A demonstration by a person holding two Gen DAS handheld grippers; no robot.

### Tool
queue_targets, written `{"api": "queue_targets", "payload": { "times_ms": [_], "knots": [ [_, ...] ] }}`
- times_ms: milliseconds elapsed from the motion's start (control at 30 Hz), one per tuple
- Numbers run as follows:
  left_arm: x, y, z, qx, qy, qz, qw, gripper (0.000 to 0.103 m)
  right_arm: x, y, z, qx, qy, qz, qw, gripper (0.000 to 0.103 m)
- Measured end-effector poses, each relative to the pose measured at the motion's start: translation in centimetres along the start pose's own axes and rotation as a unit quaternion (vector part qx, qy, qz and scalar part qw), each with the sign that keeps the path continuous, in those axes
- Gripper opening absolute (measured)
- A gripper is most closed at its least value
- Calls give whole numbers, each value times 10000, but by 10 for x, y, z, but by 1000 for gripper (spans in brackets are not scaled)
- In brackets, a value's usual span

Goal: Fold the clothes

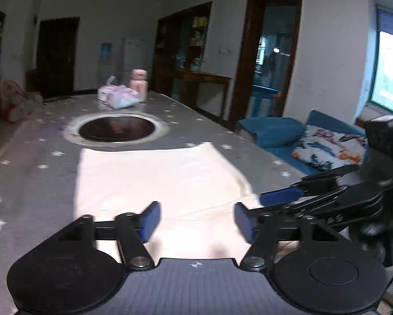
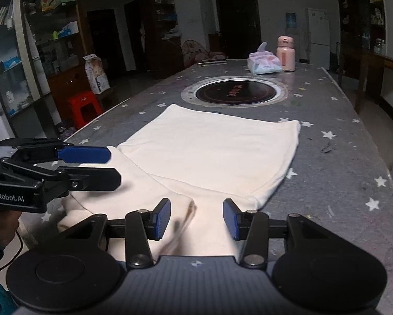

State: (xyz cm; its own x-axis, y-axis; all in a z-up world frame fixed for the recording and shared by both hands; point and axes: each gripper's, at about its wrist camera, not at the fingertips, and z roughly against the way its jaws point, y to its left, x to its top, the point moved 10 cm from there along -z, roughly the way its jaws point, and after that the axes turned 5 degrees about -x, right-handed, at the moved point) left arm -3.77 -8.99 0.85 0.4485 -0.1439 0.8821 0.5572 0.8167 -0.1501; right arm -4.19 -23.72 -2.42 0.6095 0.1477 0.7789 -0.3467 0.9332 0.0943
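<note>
The cream garment [image 2: 209, 155] lay spread flat on the grey star-print bench [image 2: 335, 162], its far edge just short of the round black hob [image 2: 235, 90] set into the top, and its near part bunched into a fold under our tools. We had the right gripper [image 2: 196, 219] poised low over that near fold, blue fingers [image 2: 162, 218] spread wide with nothing between them. Our left gripper [image 1: 197, 221] sat over the garment's near edge too, its fingers [image 1: 150, 220] parted and empty. From the right wrist view we saw the left gripper come in from the side above the crumpled corner, not touching the cloth as far as we could tell. Farther down the bench stood a tissue pack [image 2: 264, 64] with a pink bottle [image 2: 285, 53] just beside it. Off the bench's left side, a red stool [image 2: 84, 109] stood on the floor.
</note>
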Motion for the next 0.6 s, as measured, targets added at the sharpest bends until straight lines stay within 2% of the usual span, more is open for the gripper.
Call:
{"api": "queue_targets", "payload": {
  "times_ms": [233, 333, 400, 433, 467, 600],
  "knots": [
    [-13, 41, 23, 634, -56, -77, 9979, 93, -3, 10, -27, 166, 280, 46, 9995, 42],
    [-17, 55, 32, 876, -62, -33, 9961, 96, -6, 13, -34, 172, 384, 88, 9991, 33],
    [-20, 63, 36, 958, -23, 14, 9954, 96, -8, 15, -35, 157, 416, 144, 9989, 20],
    [-22, 66, 37, 995, 7, 33, 9950, 96, -7, 15, -35, 139, 411, 162, 9989, 17],
    [-24, 68, 37, 1021, 50, 45, 9948, 96, -7, 15, -34, 117, 398, 177, 9990, 9],
    [-38, 70, 39, 919, 264, 30, 9954, 95, 3, 15, -22, 61, 221, 218, 9995, 6]
  ]
}}
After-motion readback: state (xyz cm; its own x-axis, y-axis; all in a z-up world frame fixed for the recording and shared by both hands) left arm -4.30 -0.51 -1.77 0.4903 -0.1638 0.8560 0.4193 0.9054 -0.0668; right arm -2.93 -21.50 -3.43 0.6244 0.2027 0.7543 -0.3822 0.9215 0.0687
